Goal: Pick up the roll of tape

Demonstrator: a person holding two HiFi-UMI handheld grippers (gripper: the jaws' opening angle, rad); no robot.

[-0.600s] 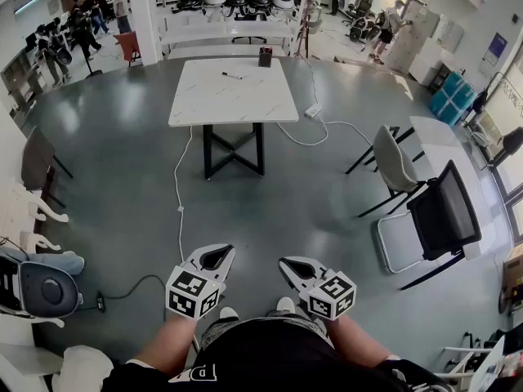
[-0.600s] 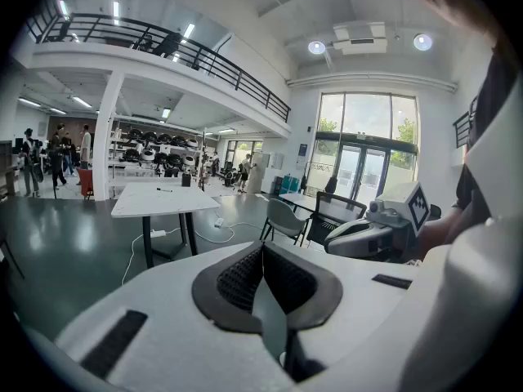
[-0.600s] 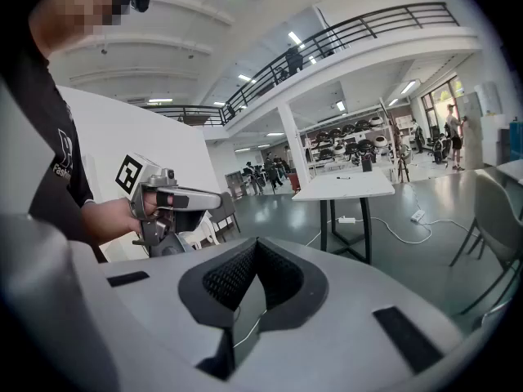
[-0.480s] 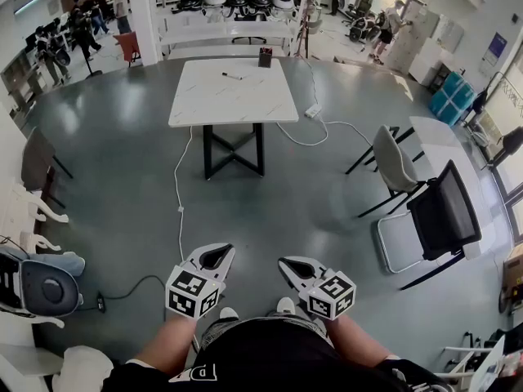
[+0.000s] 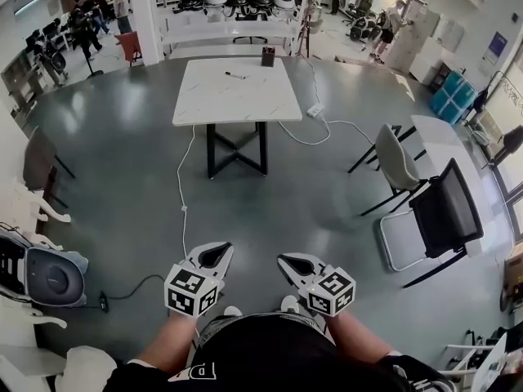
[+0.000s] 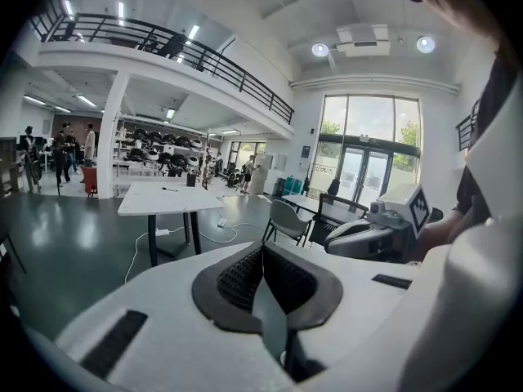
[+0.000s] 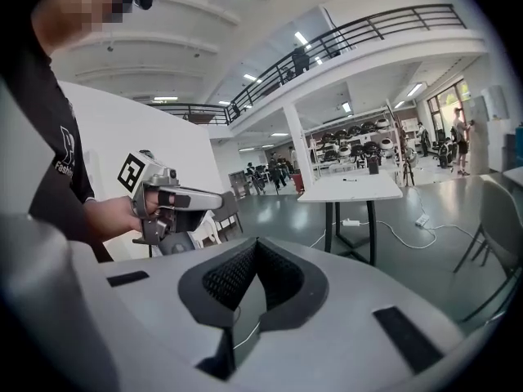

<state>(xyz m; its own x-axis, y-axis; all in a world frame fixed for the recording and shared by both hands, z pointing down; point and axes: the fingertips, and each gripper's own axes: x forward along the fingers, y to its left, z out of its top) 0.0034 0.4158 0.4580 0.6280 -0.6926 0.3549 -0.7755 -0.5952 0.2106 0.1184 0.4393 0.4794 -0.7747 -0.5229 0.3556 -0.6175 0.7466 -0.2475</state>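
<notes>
- left tongs (image 5: 219, 250): fully closed, pads meeting at the tips, nothing between them. Held low in front of the person's body, tipped a little down toward the floor (image 5: 122, 137).
- right tongs (image 5: 288, 261): same state, closed tight and empty. Just beside the left one, with the two noses angled slightly toward each other.
- both are well apart from the counter (image 5: 204, 109) (white marble-look top, black crossed legs), which stands out in the open grey floor ahead.
- on the counter: a pen (image 5: 235, 75) lies flat toward the far side, and a small dark upright thing (image 5: 266, 56) stands at the far edge.
- roll of tape: can't pick it out in any view. The dark thing is too small to identify, so I can't tell if that's it.
- white cable (image 5: 181, 194) runs across the floor from the counter toward the person. A power strip (image 5: 314, 110) lies on the floor right of the counter.
- grey chair (image 5: 395, 163) and black chair (image 5: 445, 211) stand off to the right.
</notes>
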